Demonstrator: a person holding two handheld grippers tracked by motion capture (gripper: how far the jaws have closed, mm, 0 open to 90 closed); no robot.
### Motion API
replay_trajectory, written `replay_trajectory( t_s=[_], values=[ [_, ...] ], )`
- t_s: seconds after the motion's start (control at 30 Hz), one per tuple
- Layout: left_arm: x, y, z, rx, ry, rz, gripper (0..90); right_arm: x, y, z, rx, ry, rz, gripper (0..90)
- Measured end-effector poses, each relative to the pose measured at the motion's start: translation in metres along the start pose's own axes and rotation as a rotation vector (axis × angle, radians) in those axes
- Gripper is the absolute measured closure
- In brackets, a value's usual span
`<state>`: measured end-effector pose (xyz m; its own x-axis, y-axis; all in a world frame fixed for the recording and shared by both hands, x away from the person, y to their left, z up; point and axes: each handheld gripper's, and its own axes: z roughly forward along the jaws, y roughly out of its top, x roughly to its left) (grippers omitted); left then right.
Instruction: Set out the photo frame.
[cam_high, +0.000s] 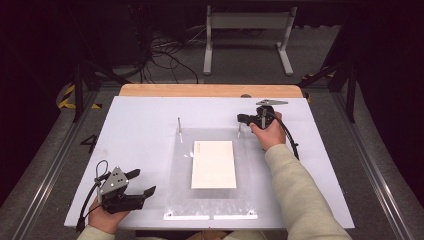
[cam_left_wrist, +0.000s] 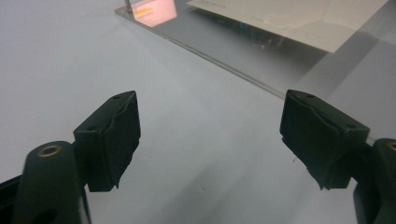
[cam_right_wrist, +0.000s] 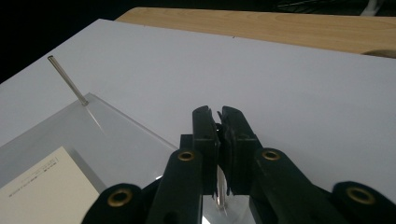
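A clear acrylic plate (cam_high: 175, 200) lies on a white board (cam_high: 130, 130), with a white card (cam_high: 214, 164) on its middle. Thin metal pins stand at its two far corners. The left pin (cam_high: 179, 125) stands free. My right gripper (cam_high: 240, 118) is at the right pin (cam_high: 239, 131). In the right gripper view, this gripper (cam_right_wrist: 218, 114) is shut on that pin (cam_right_wrist: 220, 186), whose top is hidden between the pads. My left gripper (cam_high: 145, 181) rests low near the board's front left corner, open and holding nothing. Its jaws (cam_left_wrist: 212, 126) stand wide apart, pointing toward the plate (cam_left_wrist: 224, 51).
A wooden table edge (cam_high: 210, 90) shows behind the board. Beyond it on the floor are a metal stand (cam_high: 247, 22) and loose cables (cam_high: 165, 55). Dark frame legs stand at both sides. Bare white board lies left of the plate.
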<state>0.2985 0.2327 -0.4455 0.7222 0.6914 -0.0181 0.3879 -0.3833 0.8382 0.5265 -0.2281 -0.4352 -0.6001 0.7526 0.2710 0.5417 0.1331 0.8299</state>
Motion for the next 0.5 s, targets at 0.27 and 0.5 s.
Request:
replay_trajectory(
  t_s=[0.27, 0.5],
  values=[
    [-0.005, -0.001, 0.006, 0.033, -0.011, 0.048, 15.8, -0.005, -0.001, 0.004, 0.002, 0.021, 0.029, 84.0],
    [-0.022, 0.003, 0.018, 0.073, 0.02, 0.174, 15.6, -0.009, -0.002, 0.005, -0.006, 0.048, 0.07, 83.6]
  ],
)
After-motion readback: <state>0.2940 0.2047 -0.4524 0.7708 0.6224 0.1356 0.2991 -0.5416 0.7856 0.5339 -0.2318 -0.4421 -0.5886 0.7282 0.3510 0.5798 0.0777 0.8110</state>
